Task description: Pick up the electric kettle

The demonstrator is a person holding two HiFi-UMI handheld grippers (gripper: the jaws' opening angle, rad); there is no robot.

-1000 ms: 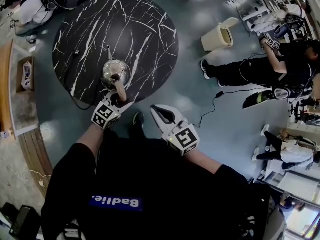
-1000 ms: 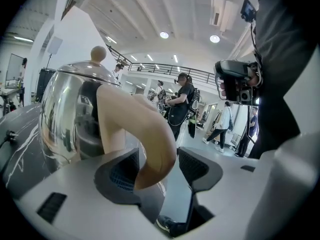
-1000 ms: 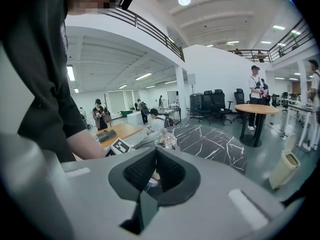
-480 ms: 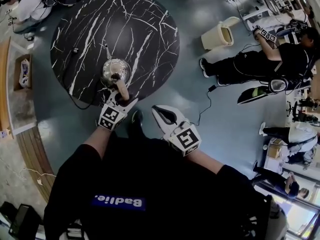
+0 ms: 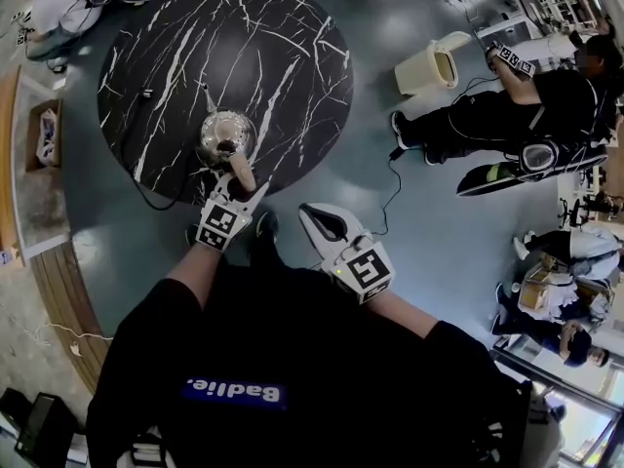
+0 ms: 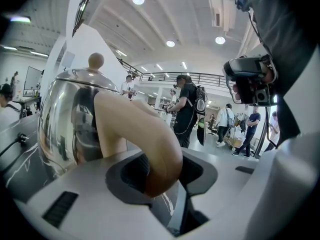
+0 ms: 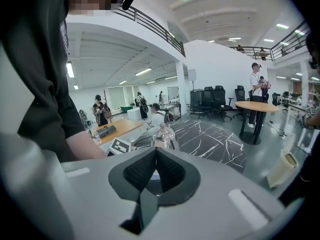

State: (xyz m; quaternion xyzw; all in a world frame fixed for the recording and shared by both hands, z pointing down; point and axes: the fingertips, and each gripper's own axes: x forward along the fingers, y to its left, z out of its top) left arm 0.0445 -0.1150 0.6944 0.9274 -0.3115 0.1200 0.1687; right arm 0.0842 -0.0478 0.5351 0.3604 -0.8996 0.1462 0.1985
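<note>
A shiny steel electric kettle with a small knob on its lid stands near the front edge of the round black marble table. Its tan curved handle points toward me. My left gripper has just been closing, and its pads now press on that handle. In the left gripper view the handle fills the gap between the pads, with the kettle body just behind. My right gripper hangs off the table to the right, shut and with nothing in it. In its own view the kettle shows beyond its tips.
A beige bin stands on the floor right of the table. A person in black sits beyond it, with a cable running across the floor. A wooden bench lines the left side. A black cord trails off the table's left edge.
The left gripper's jaws have closed in onto the kettle's handle. The kettle stands where it was, and the right gripper has stayed put.
</note>
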